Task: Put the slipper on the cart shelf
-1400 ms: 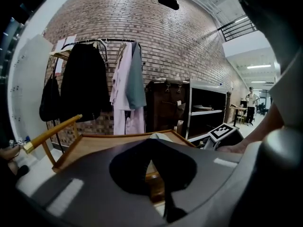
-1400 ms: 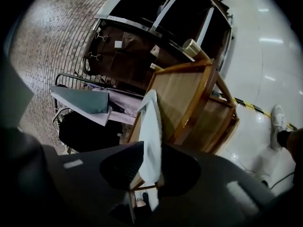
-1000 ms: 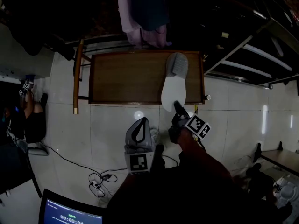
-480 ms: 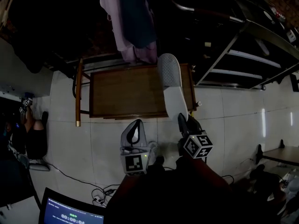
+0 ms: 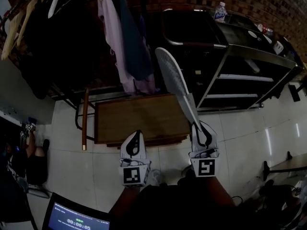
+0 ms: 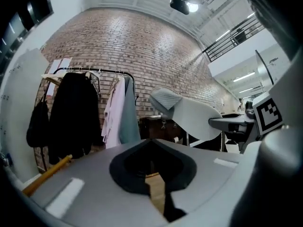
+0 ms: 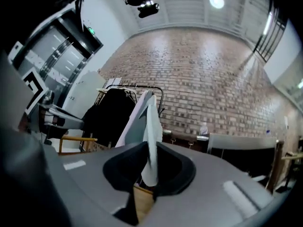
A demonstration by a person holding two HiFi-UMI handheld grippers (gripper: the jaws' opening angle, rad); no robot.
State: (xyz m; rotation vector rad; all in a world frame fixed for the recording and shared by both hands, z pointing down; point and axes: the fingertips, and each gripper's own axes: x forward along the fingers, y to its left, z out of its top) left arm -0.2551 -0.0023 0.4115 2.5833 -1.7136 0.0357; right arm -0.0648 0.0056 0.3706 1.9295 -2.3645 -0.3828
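The slipper, white-soled with a grey toe, hangs in the air above the low wooden table. It is tilted, its toe pointing up and away toward the black cart. My right gripper is shut on its heel end; in the right gripper view the sole's edge stands between the jaws of that gripper. My left gripper hovers by the table's near edge, shut and holding nothing. The left gripper view shows the left gripper and, past it, the slipper off to the right.
The cart has several dark shelves and a plastic bottle on top. A clothes rack with hanging garments stands behind the table. A wooden pole lies left of the table. A laptop screen glows at the bottom left.
My right gripper has lifted the slipper off the table and swung it up toward the cart. The head view has tilted up, bringing the cart and the clothes rack into sight.
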